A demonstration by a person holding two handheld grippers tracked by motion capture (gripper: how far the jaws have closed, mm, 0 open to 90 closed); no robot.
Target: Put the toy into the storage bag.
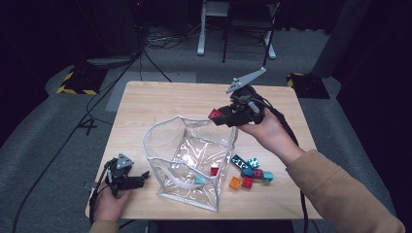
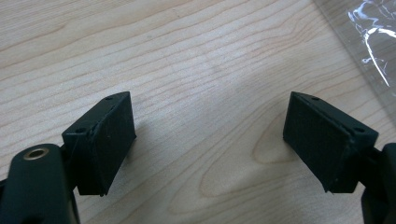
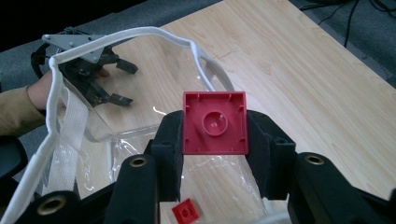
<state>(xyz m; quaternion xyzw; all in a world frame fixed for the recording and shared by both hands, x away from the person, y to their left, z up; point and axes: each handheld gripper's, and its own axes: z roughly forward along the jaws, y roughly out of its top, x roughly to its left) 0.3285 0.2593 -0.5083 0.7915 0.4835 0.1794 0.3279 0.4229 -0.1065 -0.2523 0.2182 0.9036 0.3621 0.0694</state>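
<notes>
Wooden surface (image 1: 160,99) carries a clear bag (image 1: 194,160). Right gripper (image 3: 215,135), raised over the bag's rim, clamps a red brick (image 3: 215,122). Left gripper (image 2: 210,140) rests low beside the bag, jaws apart and empty.

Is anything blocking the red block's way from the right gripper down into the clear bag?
Nothing visible does. The right gripper holds the red block over the clear bag, whose white-rimmed mouth gapes open beneath.

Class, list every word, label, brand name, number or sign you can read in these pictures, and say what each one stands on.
None: no readable writing shows on the red block, the clear bag, the loose blocks or the table.
</notes>
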